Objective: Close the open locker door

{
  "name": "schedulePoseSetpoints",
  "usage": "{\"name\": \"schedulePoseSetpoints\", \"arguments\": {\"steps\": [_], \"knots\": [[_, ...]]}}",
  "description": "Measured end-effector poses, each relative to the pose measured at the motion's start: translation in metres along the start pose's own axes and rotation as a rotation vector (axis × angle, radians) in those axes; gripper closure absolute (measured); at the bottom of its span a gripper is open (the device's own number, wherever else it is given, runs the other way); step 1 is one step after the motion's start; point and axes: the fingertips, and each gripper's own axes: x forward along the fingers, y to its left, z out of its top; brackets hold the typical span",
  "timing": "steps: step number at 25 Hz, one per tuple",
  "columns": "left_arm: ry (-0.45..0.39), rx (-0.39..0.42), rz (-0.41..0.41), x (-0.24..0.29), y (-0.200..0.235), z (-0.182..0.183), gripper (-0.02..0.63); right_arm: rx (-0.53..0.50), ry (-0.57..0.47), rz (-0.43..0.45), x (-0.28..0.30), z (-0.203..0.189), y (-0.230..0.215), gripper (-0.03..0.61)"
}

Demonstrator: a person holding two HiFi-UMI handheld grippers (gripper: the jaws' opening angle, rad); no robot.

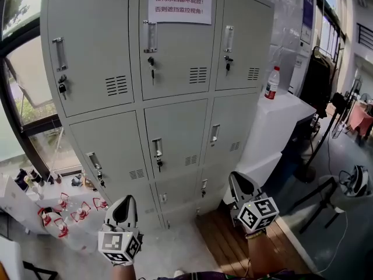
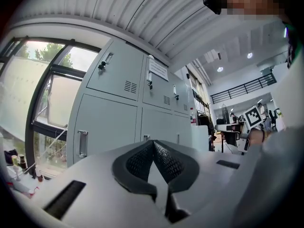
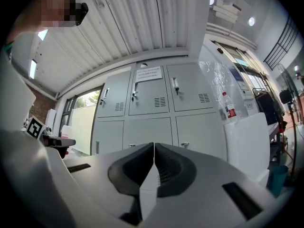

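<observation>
My left gripper [image 1: 124, 200] and my right gripper [image 1: 238, 179] are held low in front of the grey locker [image 1: 233, 121], both apart from it. The left fingers [image 2: 167, 161] are pressed together with nothing between them, and so are the right fingers [image 3: 173, 167]. Every locker door [image 1: 175, 136] I can see sits flush shut. A paper notice [image 1: 179, 3] is stuck on the top middle door, and a bottle [image 1: 271, 83] stands on the white counter [image 1: 285, 114] just right of the locker

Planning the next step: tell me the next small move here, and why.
Probably just draw both tools back and stop: every visible door on the locker looks flush shut, and the left tool and right tool are shut, empty and clear of it.
</observation>
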Motion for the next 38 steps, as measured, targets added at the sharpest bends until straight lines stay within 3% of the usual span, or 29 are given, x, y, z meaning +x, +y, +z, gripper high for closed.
{"name": "schedulePoseSetpoints", "arguments": {"steps": [3, 7, 10, 17, 38], "knots": [[-0.009, 0.006, 0.017, -0.009, -0.022, 0.004, 0.592, -0.017, -0.031, 0.028, -0.023, 0.016, 0.003, 0.572], [-0.020, 0.015, -0.022, -0.019, -0.064, 0.006, 0.592, -0.061, -0.071, 0.058, -0.060, 0.032, -0.003, 0.572], [-0.028, 0.047, -0.027, -0.029, -0.092, 0.007, 0.592, -0.044, -0.095, 0.067, -0.086, 0.040, -0.013, 0.572], [-0.065, 0.037, 0.001, -0.055, -0.135, 0.014, 0.592, -0.035, -0.093, 0.071, -0.130, 0.047, -0.028, 0.574], [-0.081, 0.024, 0.035, -0.089, -0.164, 0.026, 0.591, -0.008, -0.106, 0.120, -0.166, 0.038, -0.037, 0.574]]}}
